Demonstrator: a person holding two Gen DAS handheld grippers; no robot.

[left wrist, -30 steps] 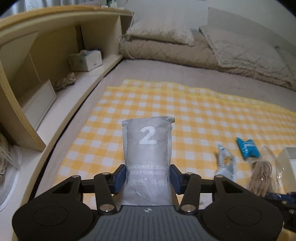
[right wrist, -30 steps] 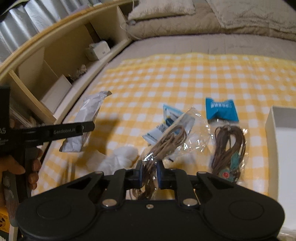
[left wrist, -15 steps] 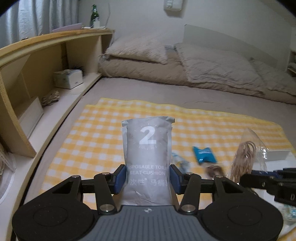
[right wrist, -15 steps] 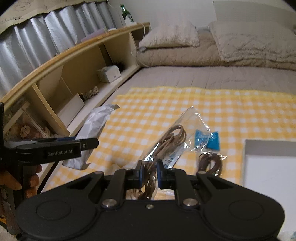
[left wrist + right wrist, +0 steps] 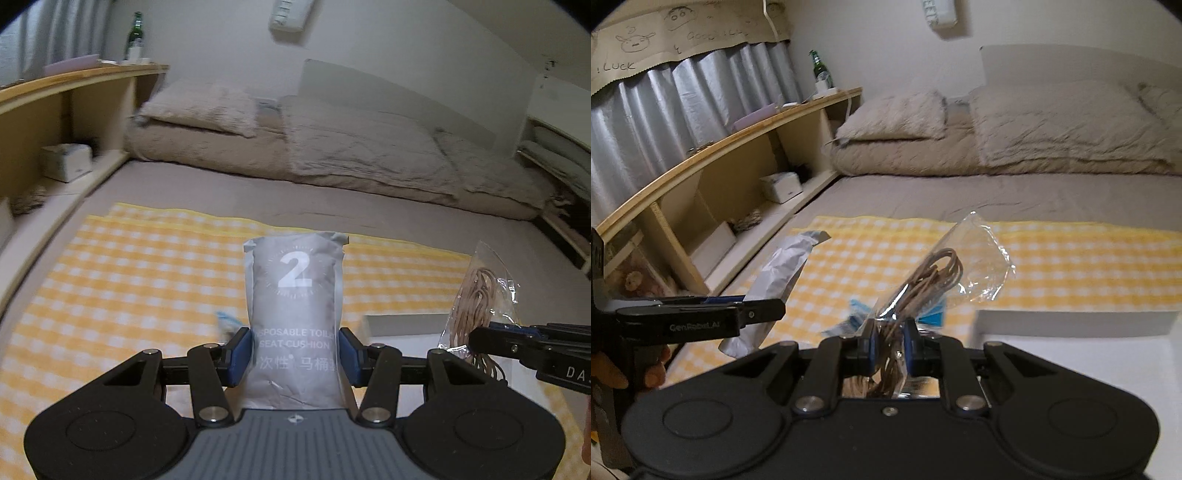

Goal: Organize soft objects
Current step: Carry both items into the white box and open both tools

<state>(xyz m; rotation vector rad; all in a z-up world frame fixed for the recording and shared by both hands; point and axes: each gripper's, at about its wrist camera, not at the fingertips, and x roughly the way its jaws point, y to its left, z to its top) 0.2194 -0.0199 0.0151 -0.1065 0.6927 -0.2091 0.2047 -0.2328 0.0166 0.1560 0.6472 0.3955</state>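
My left gripper (image 5: 294,350) is shut on a grey pouch (image 5: 295,295) printed "2" and "disposable toilet seat cushion", held upright above the yellow checked cloth (image 5: 129,280). The pouch also shows in the right wrist view (image 5: 775,273), with the left gripper (image 5: 753,314) at the left. My right gripper (image 5: 889,345) is shut on a clear bag of brown cord (image 5: 934,273), lifted above the cloth (image 5: 1071,266). That bag (image 5: 480,291) shows at the right in the left wrist view. A white box (image 5: 1089,354) lies just below and right of the right gripper.
A blue packet (image 5: 932,315) lies on the cloth behind the cord bag. A wooden shelf unit (image 5: 713,184) with a tissue box (image 5: 781,186) runs along the left. Pillows and a folded duvet (image 5: 351,147) lie at the far end of the bed.
Both grippers have risen and tilted up with their loads; the cloth and its loose items have dropped low in view. The white box now lies right under both grippers.
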